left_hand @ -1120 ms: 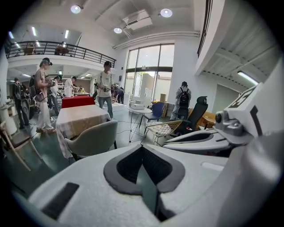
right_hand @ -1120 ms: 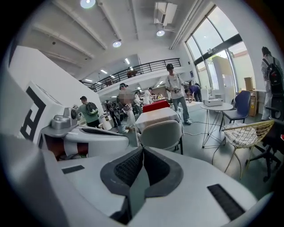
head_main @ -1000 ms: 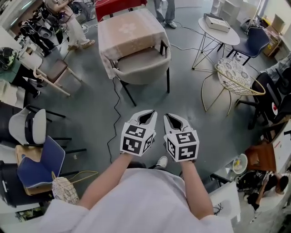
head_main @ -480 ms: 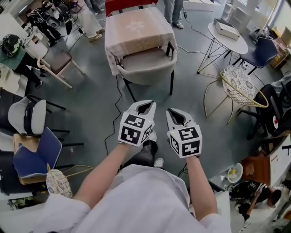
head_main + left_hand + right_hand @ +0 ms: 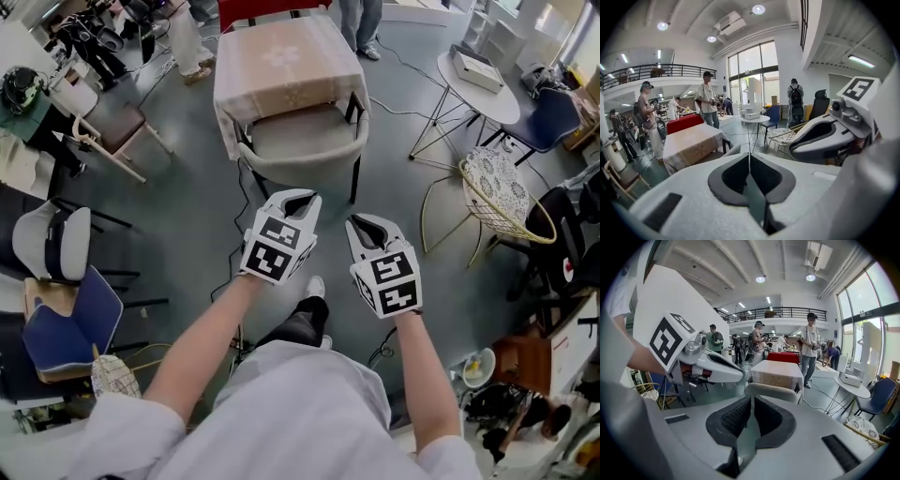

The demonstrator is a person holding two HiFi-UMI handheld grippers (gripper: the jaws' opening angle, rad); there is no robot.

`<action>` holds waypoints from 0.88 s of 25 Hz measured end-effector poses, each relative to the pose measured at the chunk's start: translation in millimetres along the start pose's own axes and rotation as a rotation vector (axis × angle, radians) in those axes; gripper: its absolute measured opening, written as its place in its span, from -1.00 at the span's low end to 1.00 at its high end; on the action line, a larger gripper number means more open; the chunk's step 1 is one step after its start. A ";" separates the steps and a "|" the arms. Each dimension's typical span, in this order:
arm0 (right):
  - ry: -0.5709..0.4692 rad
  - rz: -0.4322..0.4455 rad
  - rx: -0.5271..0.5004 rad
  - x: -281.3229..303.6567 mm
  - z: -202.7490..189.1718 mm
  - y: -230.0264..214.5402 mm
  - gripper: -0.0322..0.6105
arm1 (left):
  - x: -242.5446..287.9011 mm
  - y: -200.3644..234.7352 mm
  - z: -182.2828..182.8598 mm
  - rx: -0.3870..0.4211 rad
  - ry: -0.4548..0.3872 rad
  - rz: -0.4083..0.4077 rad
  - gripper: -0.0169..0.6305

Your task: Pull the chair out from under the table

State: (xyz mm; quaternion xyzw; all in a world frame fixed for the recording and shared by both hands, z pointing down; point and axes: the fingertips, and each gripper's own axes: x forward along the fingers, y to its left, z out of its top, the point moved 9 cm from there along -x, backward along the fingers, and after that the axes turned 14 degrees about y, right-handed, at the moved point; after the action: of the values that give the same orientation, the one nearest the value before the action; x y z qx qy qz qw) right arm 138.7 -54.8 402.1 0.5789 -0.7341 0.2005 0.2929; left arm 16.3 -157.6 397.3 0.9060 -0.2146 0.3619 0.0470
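A grey tub chair point(image 5: 302, 141) is pushed under a square table with a beige cloth point(image 5: 284, 62); its curved backrest point(image 5: 309, 167) faces me. My left gripper point(image 5: 298, 195) hangs just short of that backrest, jaws shut and empty. To its right my right gripper point(image 5: 361, 219) is also shut on nothing, a little farther from the chair. In the right gripper view the chair point(image 5: 771, 392) and table point(image 5: 777, 371) lie straight ahead beyond the jaws, with my left gripper point(image 5: 739, 377) at the left. In the left gripper view the table point(image 5: 691, 143) is ahead to the left.
A round white side table point(image 5: 477, 82) with a box, a wire chair point(image 5: 497, 192) and a blue chair point(image 5: 548, 115) stand to the right. At the left are a wooden chair point(image 5: 112, 127) and stacked chairs point(image 5: 61, 319). A cable point(image 5: 239, 220) runs over the floor. People stand beyond the table.
Both grippers have moved forward toward the chair's backrest, which is now nearer; both have rolled slightly. The jaws stayed shut.
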 end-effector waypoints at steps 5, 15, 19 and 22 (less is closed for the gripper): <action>0.041 0.004 -0.058 28.1 15.0 -25.6 -0.89 | 28.8 27.7 8.6 0.031 0.042 -0.001 -0.93; 0.152 0.003 -0.227 82.7 44.8 -58.6 -0.88 | 77.1 79.1 29.2 0.173 0.112 -0.024 -0.92; 0.193 -0.003 -0.337 105.6 60.1 -66.2 -0.88 | 96.2 95.8 33.7 0.275 0.171 -0.054 -0.71; 0.225 -0.009 -0.418 120.1 69.8 -71.4 -0.88 | 111.7 106.0 30.7 0.323 0.211 -0.084 -0.63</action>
State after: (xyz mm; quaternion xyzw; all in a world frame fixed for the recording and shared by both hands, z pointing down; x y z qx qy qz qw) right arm 174.9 -204.8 426.2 0.4830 -0.7197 0.1061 0.4873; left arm 63.1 -300.3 442.8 0.8669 -0.1097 0.4823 -0.0618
